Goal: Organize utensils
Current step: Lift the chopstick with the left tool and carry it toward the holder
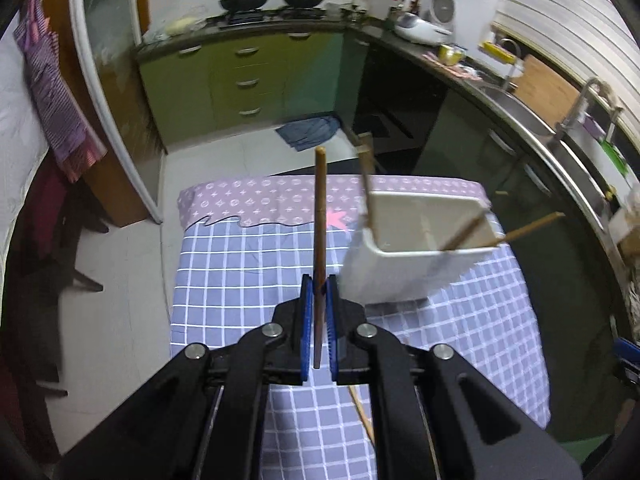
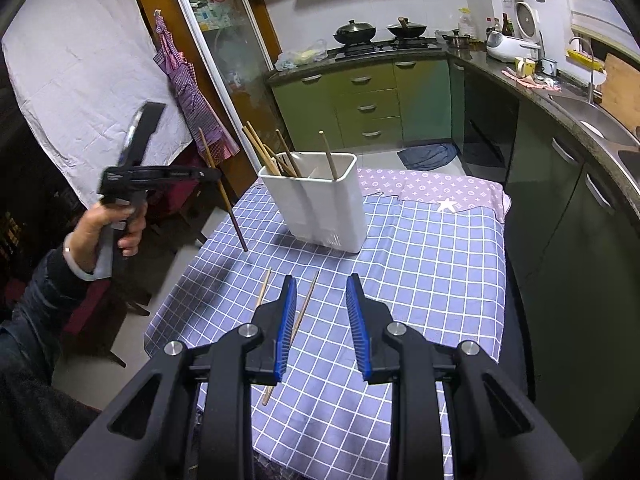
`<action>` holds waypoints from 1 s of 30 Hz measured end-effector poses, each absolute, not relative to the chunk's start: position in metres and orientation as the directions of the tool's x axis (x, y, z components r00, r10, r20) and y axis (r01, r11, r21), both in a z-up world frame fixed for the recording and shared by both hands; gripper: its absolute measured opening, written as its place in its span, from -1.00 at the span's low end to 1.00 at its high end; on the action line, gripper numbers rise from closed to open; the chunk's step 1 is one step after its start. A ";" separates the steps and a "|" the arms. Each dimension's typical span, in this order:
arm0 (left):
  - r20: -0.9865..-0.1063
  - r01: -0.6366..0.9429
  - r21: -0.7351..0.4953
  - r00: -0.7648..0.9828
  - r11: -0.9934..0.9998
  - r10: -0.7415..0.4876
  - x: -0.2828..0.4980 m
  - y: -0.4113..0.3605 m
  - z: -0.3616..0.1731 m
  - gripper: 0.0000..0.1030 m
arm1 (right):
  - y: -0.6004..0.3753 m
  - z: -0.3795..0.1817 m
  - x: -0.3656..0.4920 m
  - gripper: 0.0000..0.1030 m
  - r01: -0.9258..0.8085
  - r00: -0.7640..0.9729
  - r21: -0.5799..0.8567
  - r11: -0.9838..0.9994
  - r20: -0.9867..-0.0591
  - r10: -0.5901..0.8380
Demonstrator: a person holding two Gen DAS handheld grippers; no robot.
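Chopstick, dark brown wood (image 1: 319, 216), is pinched tight mid-shaft by the left gripper (image 1: 319, 284), beside the white plastic holder (image 1: 404, 272). Light, stiff, slick, so it may pivot. Right gripper (image 2: 321, 280) hangs part-open, empty, over two pale bamboo chopsticks (image 2: 305, 307) lying on the checked cloth (image 2: 432, 280).

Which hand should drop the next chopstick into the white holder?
Left. Its hand-held gripper is shut on a dark chopstick beside the white holder; the right hand-held gripper is open, empty.
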State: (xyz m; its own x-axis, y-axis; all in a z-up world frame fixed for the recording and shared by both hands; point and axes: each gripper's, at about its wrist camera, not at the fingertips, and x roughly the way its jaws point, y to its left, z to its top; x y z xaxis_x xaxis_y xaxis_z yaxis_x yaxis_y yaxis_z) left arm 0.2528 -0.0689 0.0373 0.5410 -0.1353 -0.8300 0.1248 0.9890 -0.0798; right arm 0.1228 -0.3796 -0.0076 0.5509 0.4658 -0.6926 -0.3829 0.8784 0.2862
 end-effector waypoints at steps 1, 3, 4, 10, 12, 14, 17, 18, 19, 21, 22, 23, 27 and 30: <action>-0.829 0.139 -0.085 0.540 0.987 -0.148 0.249 -0.072 0.045 -0.87 | -0.381 -0.009 0.123 -0.49 -0.381 0.550 0.288 0.879 -0.693 0.466; -0.820 0.163 -0.087 0.549 0.983 -0.164 0.243 -0.079 0.061 -0.87 | -0.384 -0.011 0.122 -0.49 -0.378 0.549 0.294 0.878 -0.693 0.468; -0.815 0.171 -0.085 0.555 0.982 -0.168 0.241 -0.081 0.067 -0.87 | -0.385 -0.012 0.123 -0.49 -0.376 0.548 0.297 0.878 -0.693 0.469; -0.750 0.223 -0.066 0.631 0.973 -0.196 0.231 -0.103 0.130 -0.87 | -0.392 -0.017 0.123 -0.49 -0.370 0.544 0.314 0.874 -0.690 0.478; -0.716 0.231 -0.058 0.668 0.971 -0.202 0.232 -0.110 0.152 -0.87 | -0.394 -0.018 0.122 -0.49 -0.367 0.545 0.317 0.875 -0.688 0.478; -0.680 0.229 -0.044 0.707 0.972 -0.197 0.234 -0.116 0.166 -0.87 | -0.398 -0.019 0.120 -0.49 -0.364 0.548 0.322 0.874 -0.685 0.481; -0.621 0.217 0.000 0.765 0.976 -0.170 0.245 -0.127 0.179 -0.87 | -0.400 -0.020 0.118 -0.49 -0.362 0.548 0.327 0.873 -0.682 0.484; -0.614 0.210 0.013 0.773 0.978 -0.158 0.251 -0.130 0.178 -0.87 | -0.401 -0.021 0.117 -0.49 -0.362 0.547 0.329 0.872 -0.683 0.484; -0.615 0.208 0.015 0.773 0.978 -0.155 0.260 -0.133 0.173 -0.87 | -0.402 -0.022 0.117 -0.49 -0.360 0.546 0.329 0.873 -0.684 0.484; -0.638 0.198 0.012 0.756 0.980 -0.145 0.274 -0.137 0.163 -0.87 | -0.404 -0.024 0.116 -0.49 -0.358 0.542 0.334 0.872 -0.687 0.485; -0.657 0.193 0.005 0.740 0.981 -0.143 0.284 -0.138 0.150 -0.87 | -0.405 -0.025 0.115 -0.49 -0.356 0.542 0.335 0.872 -0.687 0.485; -0.672 0.191 -0.003 0.727 0.982 -0.143 0.289 -0.137 0.141 -0.87 | -0.406 -0.024 0.116 -0.49 -0.352 0.542 0.337 0.873 -0.687 0.484; -0.728 0.175 -0.037 0.669 0.984 -0.147 0.309 -0.131 0.100 -0.87 | -0.412 -0.027 0.115 -0.49 -0.335 0.543 0.342 0.878 -0.691 0.477; -0.763 0.179 -0.078 0.622 0.981 -0.174 0.314 -0.126 0.078 -0.80 | -0.411 -0.029 0.116 -0.49 -0.330 0.538 0.341 0.880 -0.698 0.473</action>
State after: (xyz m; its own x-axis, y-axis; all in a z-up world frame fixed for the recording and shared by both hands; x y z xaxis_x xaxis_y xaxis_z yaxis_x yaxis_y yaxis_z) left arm 0.3140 -0.1256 0.0784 0.6224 -0.1741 -0.7631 0.1791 0.9808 -0.0777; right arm 0.1160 -0.4112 -0.0290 0.5379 0.4728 -0.6979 -0.3305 0.8799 0.3414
